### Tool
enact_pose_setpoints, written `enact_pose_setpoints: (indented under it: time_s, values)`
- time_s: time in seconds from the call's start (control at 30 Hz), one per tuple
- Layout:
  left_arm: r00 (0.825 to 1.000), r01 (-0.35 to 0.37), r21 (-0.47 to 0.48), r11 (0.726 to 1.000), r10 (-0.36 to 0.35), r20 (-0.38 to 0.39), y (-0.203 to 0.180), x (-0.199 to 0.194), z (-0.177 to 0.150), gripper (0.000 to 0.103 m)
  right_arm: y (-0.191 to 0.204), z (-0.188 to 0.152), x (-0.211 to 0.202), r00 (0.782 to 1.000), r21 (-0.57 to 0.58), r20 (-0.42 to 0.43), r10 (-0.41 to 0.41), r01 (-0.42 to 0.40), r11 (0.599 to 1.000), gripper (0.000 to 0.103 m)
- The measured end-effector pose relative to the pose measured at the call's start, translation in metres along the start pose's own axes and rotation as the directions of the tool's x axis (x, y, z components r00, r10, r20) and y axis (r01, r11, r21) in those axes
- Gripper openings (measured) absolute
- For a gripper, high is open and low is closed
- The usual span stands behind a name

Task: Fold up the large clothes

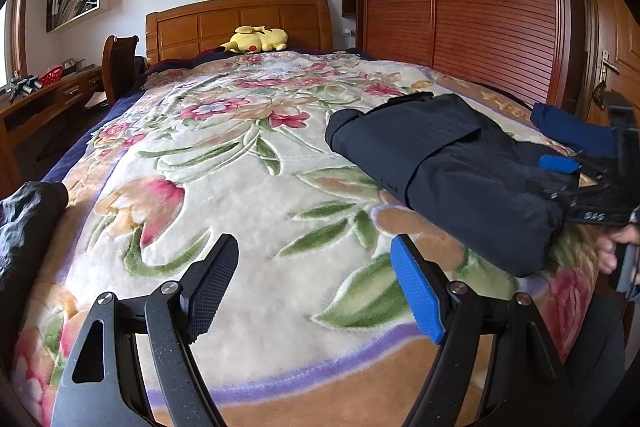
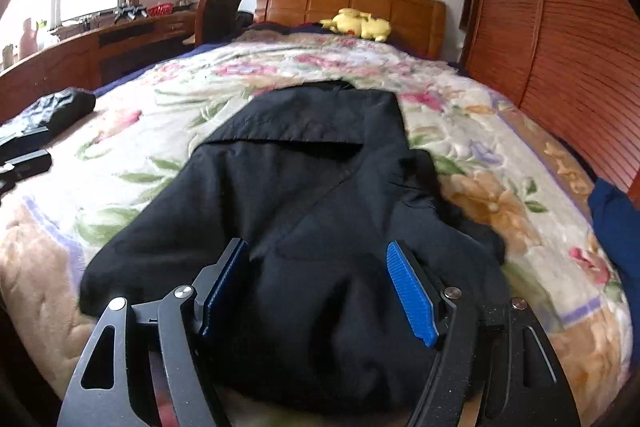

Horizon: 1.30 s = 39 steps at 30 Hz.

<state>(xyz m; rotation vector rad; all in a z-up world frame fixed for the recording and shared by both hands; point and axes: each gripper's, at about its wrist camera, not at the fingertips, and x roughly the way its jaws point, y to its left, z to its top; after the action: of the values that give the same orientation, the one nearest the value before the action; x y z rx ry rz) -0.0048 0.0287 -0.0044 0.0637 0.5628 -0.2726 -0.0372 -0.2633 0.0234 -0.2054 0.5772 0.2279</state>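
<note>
Jacket [image 2: 304,211] folded on bed, between right jaws

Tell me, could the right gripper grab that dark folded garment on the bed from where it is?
Probably yes: the right gripper hangs with its jaws open right over the dark folded garment, nothing lying between.

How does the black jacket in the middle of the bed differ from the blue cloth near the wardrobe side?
The black jacket is black and large, lying folded on the flowered blanket, with the right gripper over it. The blue cloth is bright navy, looks smaller, and sits bunched at the bed's edge. Both rest on the same blanket.
</note>
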Motion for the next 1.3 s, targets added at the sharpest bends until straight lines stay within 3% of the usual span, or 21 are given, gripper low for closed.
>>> enact_pose_setpoints:
  time_s: [0.2,0.33,0.43,0.8,0.93,1.27,1.3]
  values:
    - [1.0,0.007,0.003,1.0,-0.007,0.002,-0.004,0.003,0.001,0.079,-0.028,-0.014,-0.016,0.998,0.037,-0.008,-0.062,0.062,0.997,0.073]
    - [1.0,0.007,0.007,1.0,-0.007,-0.004,-0.008,0.006,0.001,0.079,-0.039,-0.026,-0.001,0.999,0.08,-0.05,-0.011,0.015,0.997,0.073]
    - [1.0,0.018,-0.001,1.0,-0.018,-0.002,-0.013,0.008,0.004,0.079,-0.038,-0.024,-0.005,0.999,0.081,-0.04,-0.017,0.02,0.997,0.073]
    - [0.999,0.044,0.027,0.999,-0.045,0.008,-0.035,0.017,0.01,0.079,-0.073,-0.047,-0.056,0.998,0.185,-0.021,-0.058,0.061,0.981,0.073]
    - [0.999,0.054,0.016,0.998,-0.054,0.004,-0.037,0.024,0.014,0.079,-0.084,-0.058,-0.046,0.997,0.217,-0.058,-0.051,0.062,0.974,0.073]
    - [0.998,0.044,0.004,0.999,-0.044,-0.055,-0.04,0.074,0.055,0.079,-0.097,-0.057,0.005,0.995,0.335,-0.064,0.079,-0.053,0.941,0.073]
    - [0.998,0.037,0.012,0.999,-0.036,-0.057,-0.04,0.079,0.058,0.079,-0.098,-0.057,0.011,0.993,0.341,-0.064,0.094,-0.067,0.938,0.07]
